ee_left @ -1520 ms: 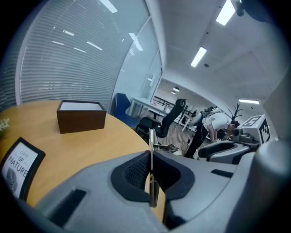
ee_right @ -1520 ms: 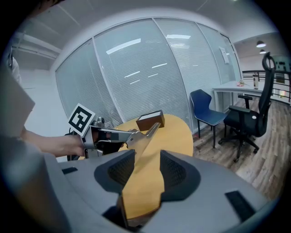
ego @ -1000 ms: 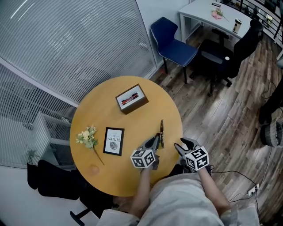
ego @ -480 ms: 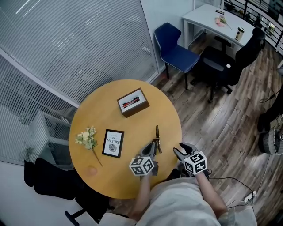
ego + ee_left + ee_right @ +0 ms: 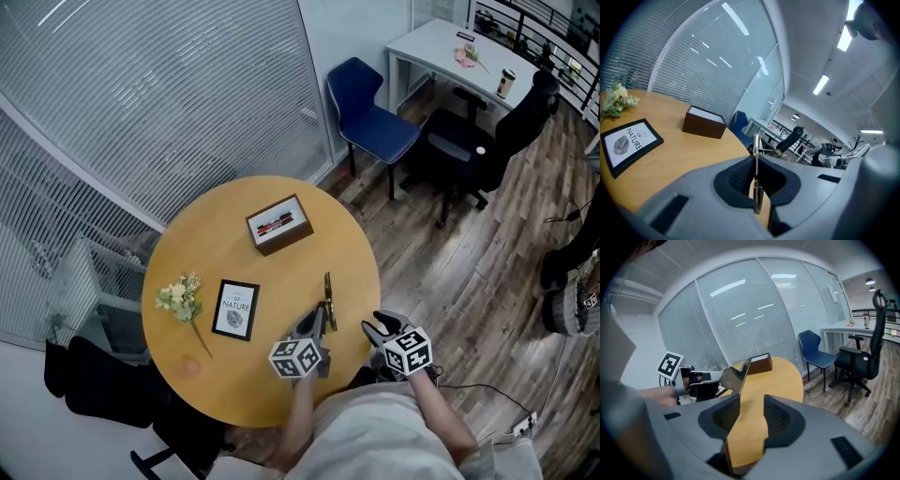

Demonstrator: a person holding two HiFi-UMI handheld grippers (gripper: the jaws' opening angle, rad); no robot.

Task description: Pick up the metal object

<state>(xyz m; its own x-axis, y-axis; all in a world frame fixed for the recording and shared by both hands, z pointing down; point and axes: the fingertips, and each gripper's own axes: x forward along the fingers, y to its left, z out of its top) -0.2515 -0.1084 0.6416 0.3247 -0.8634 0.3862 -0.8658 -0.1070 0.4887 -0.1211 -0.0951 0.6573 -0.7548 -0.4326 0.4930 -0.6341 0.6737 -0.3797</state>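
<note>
Where the round wooden worktop [image 5: 234,225] curves toward its left edge, a sprig of pale flowers [image 5: 178,295] lies flat, with a framed print [image 5: 235,309] just beside it to the right. Farther back, near the middle, sits a brown box [image 5: 278,224]. Right of the print, at the near edge, the left hand-held gripper [image 5: 317,323] has its jaws clamped tight on the metal object [image 5: 327,289], a thin shiny strip that stands edge-on between the pads and sticks out past the jaw tips over the right part of the worktop. The head view does not show whether the strip touches the wood. Farthest right, just off the rim, the right hand-held gripper [image 5: 375,326] has its jaws spread wide and closing, with nothing between the pads.
</note>
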